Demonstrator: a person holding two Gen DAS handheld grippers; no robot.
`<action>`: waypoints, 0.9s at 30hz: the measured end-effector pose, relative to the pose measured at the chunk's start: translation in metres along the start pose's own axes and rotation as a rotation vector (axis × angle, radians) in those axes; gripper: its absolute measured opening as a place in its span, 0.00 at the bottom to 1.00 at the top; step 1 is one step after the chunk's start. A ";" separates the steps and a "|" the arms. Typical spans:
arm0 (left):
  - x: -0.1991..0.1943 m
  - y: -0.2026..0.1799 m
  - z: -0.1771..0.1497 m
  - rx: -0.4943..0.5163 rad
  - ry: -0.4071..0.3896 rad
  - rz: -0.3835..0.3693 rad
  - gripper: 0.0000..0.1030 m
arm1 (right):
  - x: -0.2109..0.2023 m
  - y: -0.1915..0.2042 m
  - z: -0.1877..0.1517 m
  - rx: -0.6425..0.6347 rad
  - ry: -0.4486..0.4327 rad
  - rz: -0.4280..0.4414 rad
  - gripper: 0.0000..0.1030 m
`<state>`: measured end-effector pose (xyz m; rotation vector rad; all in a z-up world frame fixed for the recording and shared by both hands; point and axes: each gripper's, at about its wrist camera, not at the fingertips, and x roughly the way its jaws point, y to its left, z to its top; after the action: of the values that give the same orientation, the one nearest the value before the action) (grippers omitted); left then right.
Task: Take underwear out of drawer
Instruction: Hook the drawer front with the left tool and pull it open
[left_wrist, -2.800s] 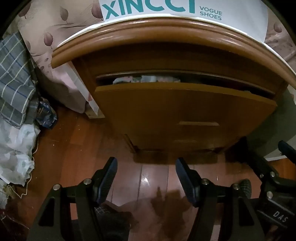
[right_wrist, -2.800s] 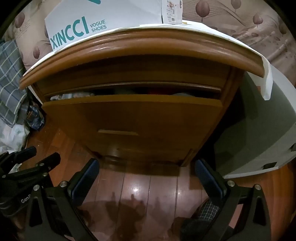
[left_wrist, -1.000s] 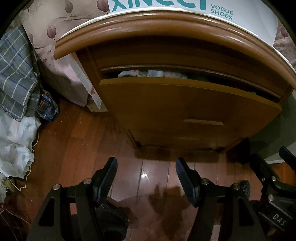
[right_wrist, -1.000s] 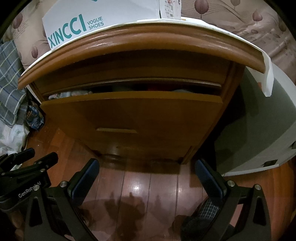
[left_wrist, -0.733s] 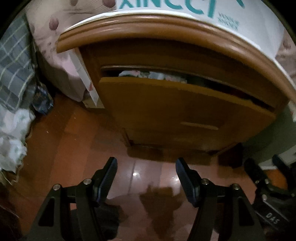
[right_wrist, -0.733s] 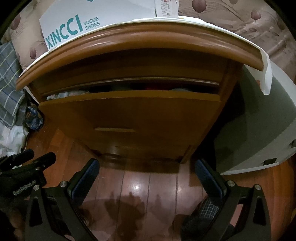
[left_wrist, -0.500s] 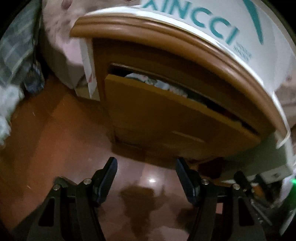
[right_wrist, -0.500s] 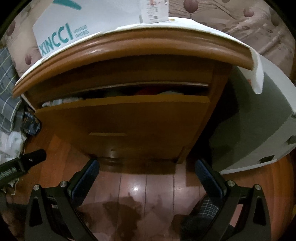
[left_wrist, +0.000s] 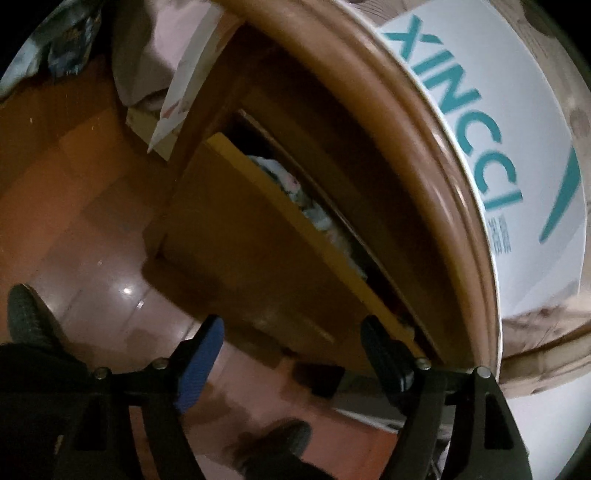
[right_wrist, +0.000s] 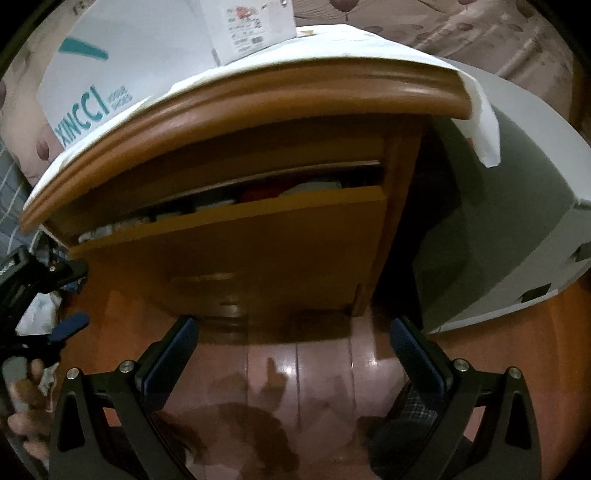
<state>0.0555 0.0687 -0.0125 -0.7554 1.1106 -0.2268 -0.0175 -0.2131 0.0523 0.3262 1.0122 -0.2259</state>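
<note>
A wooden nightstand has its drawer (left_wrist: 266, 254) pulled out a little; the drawer also shows in the right wrist view (right_wrist: 258, 240). Folded underwear (left_wrist: 295, 188) in pale and red cloth shows in the gap above the drawer front, and again in the right wrist view (right_wrist: 266, 192). My left gripper (left_wrist: 291, 350) is open and empty, rolled sideways, a short way in front of the drawer. My right gripper (right_wrist: 291, 350) is open and empty above the floor, below the drawer front. The left gripper also shows at the left edge of the right wrist view (right_wrist: 55, 295).
A white XINCCI shoe box (left_wrist: 517, 147) stands on the nightstand top (right_wrist: 258, 107). A grey-white box (right_wrist: 517, 229) stands to the right of the nightstand. Plaid and white cloth (right_wrist: 11, 177) lies at the left. The floor (right_wrist: 314, 369) is glossy wood.
My left gripper has swung and rolled hard, closing in on the drawer from the left. My right gripper has risen and tilted a little. Both stay open. The drawer has not moved.
</note>
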 end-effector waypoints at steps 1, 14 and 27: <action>0.003 0.003 0.003 -0.025 0.001 -0.012 0.77 | -0.001 -0.001 0.001 0.007 0.000 0.003 0.99; 0.034 0.025 0.025 -0.252 0.015 -0.121 0.78 | -0.016 -0.022 0.012 0.064 -0.040 0.011 0.99; 0.057 0.053 0.012 -0.363 -0.009 -0.168 1.00 | -0.020 -0.031 0.012 0.079 -0.029 0.040 0.99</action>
<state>0.0813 0.0831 -0.0861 -1.1745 1.0933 -0.1641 -0.0282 -0.2455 0.0702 0.4137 0.9690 -0.2348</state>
